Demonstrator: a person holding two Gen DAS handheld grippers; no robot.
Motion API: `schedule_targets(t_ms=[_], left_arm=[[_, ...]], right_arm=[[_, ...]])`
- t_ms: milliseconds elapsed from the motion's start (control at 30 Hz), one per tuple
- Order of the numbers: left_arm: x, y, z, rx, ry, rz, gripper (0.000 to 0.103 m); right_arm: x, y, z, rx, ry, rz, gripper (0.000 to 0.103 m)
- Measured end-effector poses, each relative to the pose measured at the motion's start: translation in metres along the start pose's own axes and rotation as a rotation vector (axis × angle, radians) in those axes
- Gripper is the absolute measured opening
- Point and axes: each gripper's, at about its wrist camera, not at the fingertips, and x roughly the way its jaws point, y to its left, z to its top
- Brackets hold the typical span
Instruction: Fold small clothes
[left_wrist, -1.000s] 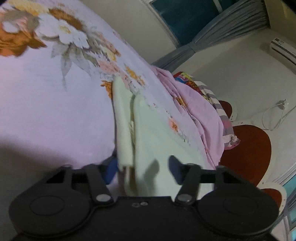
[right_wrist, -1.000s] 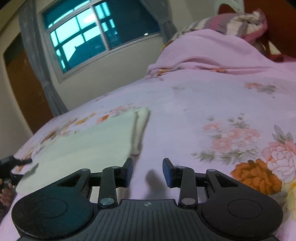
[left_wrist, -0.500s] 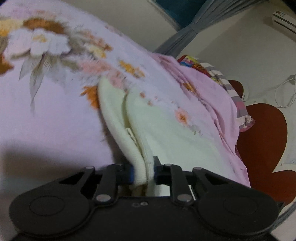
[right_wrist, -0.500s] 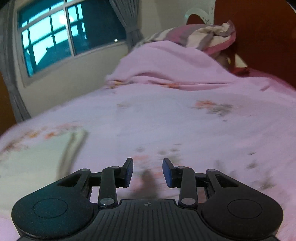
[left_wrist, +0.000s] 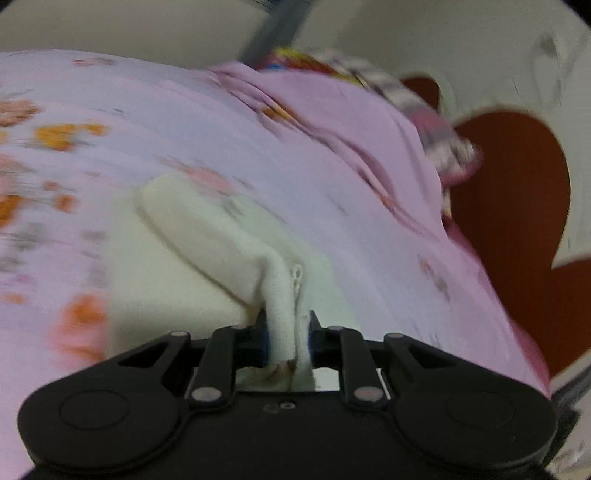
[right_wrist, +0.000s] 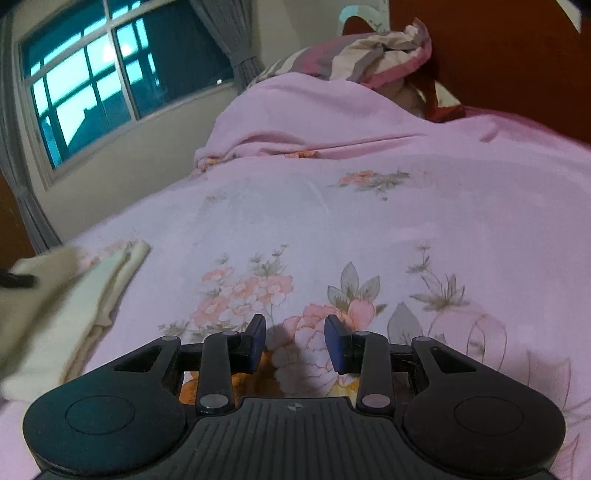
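A pale cream garment (left_wrist: 207, 236) lies on the pink floral bedspread (left_wrist: 303, 155). My left gripper (left_wrist: 288, 332) is shut on a bunched edge of it, and the pinched fold rises off the bed toward the jaws. In the right wrist view the same cream garment (right_wrist: 92, 295) shows at the left edge, partly lifted and blurred, with the tip of the left gripper (right_wrist: 16, 280) at its corner. My right gripper (right_wrist: 294, 341) hovers open over the flower print, with only bedspread between its blue pads.
A heaped pink blanket (right_wrist: 314, 122) and a striped pillow (right_wrist: 373, 51) lie toward the dark red headboard (right_wrist: 498, 55). A window (right_wrist: 110, 77) with grey curtains sits on the far wall. Bare floral bedspread (right_wrist: 369, 229) stretches ahead of the right gripper.
The left gripper closed on the garment's edge and swept sideways and upward, dragging the fold with it. The right gripper slid across the bedspread, away from the garment, its jaws unchanged.
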Motion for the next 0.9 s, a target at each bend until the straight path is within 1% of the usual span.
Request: schedule_targets(t_ms=[33,67,100,133,167,200,233,267,300,333,367,400,433,467,500,533,567,600,633,667,700,767,800,833,867,900], left_arm=[[0.014,-0.014,-0.002,0.033,0.021,0.023,0.022],[0.028,-0.029,-0.006,0.063,0.033,0.038,0.034],[0.038,-0.041,-0.011,0.077,0.030,0.034,0.038],[0.044,-0.048,-0.015,0.067,0.021,0.007,0.040],[0.047,-0.052,-0.018,0.031,0.018,-0.067,0.040],[0.051,-0.054,-0.021,-0.012,0.041,-0.173,0.041],[0.052,-0.055,-0.023,-0.037,0.062,-0.234,0.043],[0.048,-0.057,-0.026,-0.035,0.052,-0.260,0.046],[0.037,-0.058,-0.029,-0.019,0.023,-0.253,0.050],[0.025,-0.054,-0.031,-0.017,-0.004,-0.239,0.055],[0.011,-0.044,-0.032,-0.028,-0.034,-0.231,0.060],[-0.007,-0.032,-0.033,-0.046,-0.078,-0.227,0.062],[-0.032,-0.013,-0.038,-0.062,-0.135,-0.207,0.064],[-0.053,0.002,-0.042,-0.056,-0.176,-0.159,0.065],[-0.075,0.017,-0.049,-0.034,-0.211,-0.081,0.066],[-0.096,0.034,-0.060,-0.003,-0.243,0.016,0.067],[-0.116,0.051,-0.073,0.024,-0.265,0.120,0.067],[-0.133,0.065,-0.089,0.044,-0.272,0.197,0.067],[-0.143,0.075,-0.102,0.053,-0.264,0.234,0.066],[-0.153,0.085,-0.119,0.060,-0.248,0.261,0.065],[-0.157,0.089,-0.133,0.075,-0.230,0.273,0.065],[-0.150,0.081,-0.149,0.140,-0.193,0.281,0.064],[-0.143,0.072,-0.153,0.185,-0.177,0.272,0.064],[-0.138,0.066,-0.154,0.227,-0.170,0.277,0.065],[-0.133,0.060,-0.156,0.270,-0.171,0.287,0.065],[-0.128,0.055,-0.156,0.294,-0.178,0.294,0.066]], right_arm=[[-0.001,-0.003,-0.001,0.018,-0.003,0.012,0.036],[-0.001,-0.006,0.000,0.035,-0.002,0.022,0.036],[-0.001,-0.009,0.000,0.056,0.000,0.035,0.036],[-0.002,-0.013,0.000,0.078,-0.001,0.050,0.036],[-0.003,-0.018,0.000,0.102,-0.005,0.069,0.036],[-0.003,-0.023,0.000,0.128,-0.008,0.086,0.036],[-0.004,-0.029,0.000,0.159,-0.010,0.104,0.036],[-0.004,-0.034,0.000,0.185,-0.012,0.118,0.036],[-0.005,-0.037,0.000,0.202,-0.013,0.125,0.036],[-0.006,-0.038,0.000,0.209,-0.014,0.129,0.036],[-0.007,-0.038,0.001,0.207,-0.014,0.127,0.036],[-0.008,-0.036,0.000,0.202,-0.015,0.123,0.036],[-0.009,-0.035,0.001,0.197,-0.016,0.120,0.036],[-0.010,-0.034,0.001,0.194,-0.016,0.117,0.036],[-0.011,-0.034,0.001,0.190,-0.017,0.114,0.036],[-0.012,-0.032,0.001,0.187,-0.017,0.109,0.036],[-0.012,-0.029,0.002,0.179,-0.013,0.095,0.036],[-0.013,-0.021,0.004,0.159,-0.001,0.073,0.036],[-0.017,-0.012,0.006,0.152,0.005,0.089,0.036],[-0.020,-0.003,0.006,0.169,0.008,0.142,0.036],[-0.023,0.011,0.005,0.186,0.024,0.201,0.036],[-0.024,0.047,-0.002,0.208,0.084,0.286,0.036],[-0.024,0.067,-0.006,0.220,0.106,0.340,0.036],[-0.024,0.085,-0.011,0.229,0.119,0.381,0.038],[-0.022,0.104,-0.015,0.235,0.136,0.410,0.063],[-0.022,0.121,-0.018,0.244,0.144,0.423,0.082]])
